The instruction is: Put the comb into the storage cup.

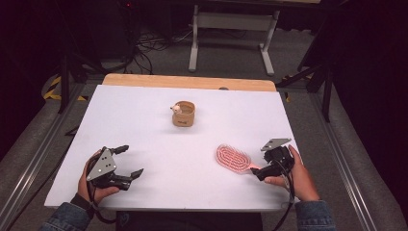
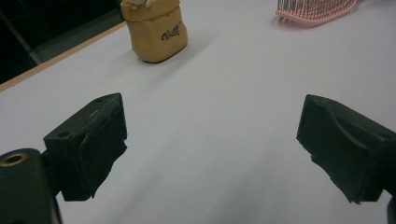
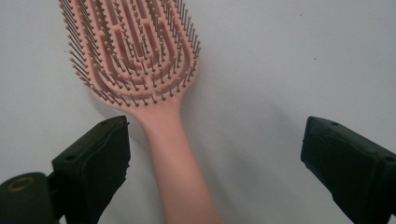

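A white table (image 1: 159,144) holds a pink hairbrush (image 1: 233,158), bristles up, near its right front. The right gripper (image 1: 257,174) stands wide open, the brush handle lying between its jaws, nearer one, gripped by neither. The left gripper (image 1: 131,161) gapes empty, front left.

Left tool (image 1: 131,161): we hold it low at the near left, its jaws standing wide apart, nothing between them.
Left hand (image 1: 91,185): wrapped around the tool's body from behind, denim sleeve at the wrist.
Right tool (image 1: 256,174): we hold it at the near right, jaws spread wide and pressing on nothing.
Right hand (image 1: 298,178): gripping the tool's body, cable trailing beneath the wrist.
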`<act>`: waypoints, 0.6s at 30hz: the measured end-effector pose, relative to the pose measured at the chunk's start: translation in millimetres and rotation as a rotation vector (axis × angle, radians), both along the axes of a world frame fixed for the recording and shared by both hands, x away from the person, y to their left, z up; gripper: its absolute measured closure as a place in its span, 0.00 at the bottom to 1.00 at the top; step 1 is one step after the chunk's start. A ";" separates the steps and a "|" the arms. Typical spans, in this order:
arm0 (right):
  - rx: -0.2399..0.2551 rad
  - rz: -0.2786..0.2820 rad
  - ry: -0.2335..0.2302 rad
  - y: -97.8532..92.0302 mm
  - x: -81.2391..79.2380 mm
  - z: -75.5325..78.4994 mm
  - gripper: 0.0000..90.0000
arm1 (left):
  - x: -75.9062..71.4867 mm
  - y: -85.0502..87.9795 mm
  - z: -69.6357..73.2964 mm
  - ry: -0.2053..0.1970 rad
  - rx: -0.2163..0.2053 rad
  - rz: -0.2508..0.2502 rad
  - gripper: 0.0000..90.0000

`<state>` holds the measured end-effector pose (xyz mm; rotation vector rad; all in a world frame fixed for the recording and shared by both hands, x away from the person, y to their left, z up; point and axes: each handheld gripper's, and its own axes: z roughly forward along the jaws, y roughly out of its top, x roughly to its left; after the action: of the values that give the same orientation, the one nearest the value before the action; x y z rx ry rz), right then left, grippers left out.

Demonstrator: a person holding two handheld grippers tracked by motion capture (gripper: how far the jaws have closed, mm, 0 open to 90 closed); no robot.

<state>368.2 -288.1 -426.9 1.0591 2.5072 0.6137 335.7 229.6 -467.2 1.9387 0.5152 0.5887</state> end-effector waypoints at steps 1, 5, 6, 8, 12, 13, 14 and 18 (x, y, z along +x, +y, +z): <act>-0.008 0.004 0.009 1.7 0.9 -0.7 0.10 | 0.1 0.0 -0.1 0.001 0.002 -0.001 0.10; -0.040 0.009 0.068 9.5 7.6 -4.8 0.14 | 0.3 -0.1 -0.5 0.003 0.004 -0.004 0.10; -0.066 0.007 0.082 11.3 9.3 -5.5 0.16 | 0.5 0.0 -0.7 0.005 0.006 -0.004 0.10; -0.079 0.009 0.095 12.8 10.7 -6.4 0.17 | 0.8 0.5 -1.0 0.010 0.007 -0.004 0.10; -0.128 0.031 0.138 20.1 13.8 -9.3 0.25 | 0.4 0.9 -1.3 0.010 0.004 -0.004 0.10; -0.134 0.035 0.137 21.0 13.9 -9.1 0.26 | 0.5 1.2 -1.2 0.012 0.005 -0.004 0.10; -0.134 0.035 0.137 21.0 13.9 -9.1 0.26 | 0.5 1.2 -1.2 0.012 0.005 -0.004 0.10; -0.096 0.098 0.169 22.1 12.4 -7.3 0.52 | 0.3 2.0 -1.4 0.015 -0.001 -0.008 0.10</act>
<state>380.6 -266.0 -434.2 0.9959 2.7182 0.4408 335.9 231.6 -468.6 1.9444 0.5171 0.5698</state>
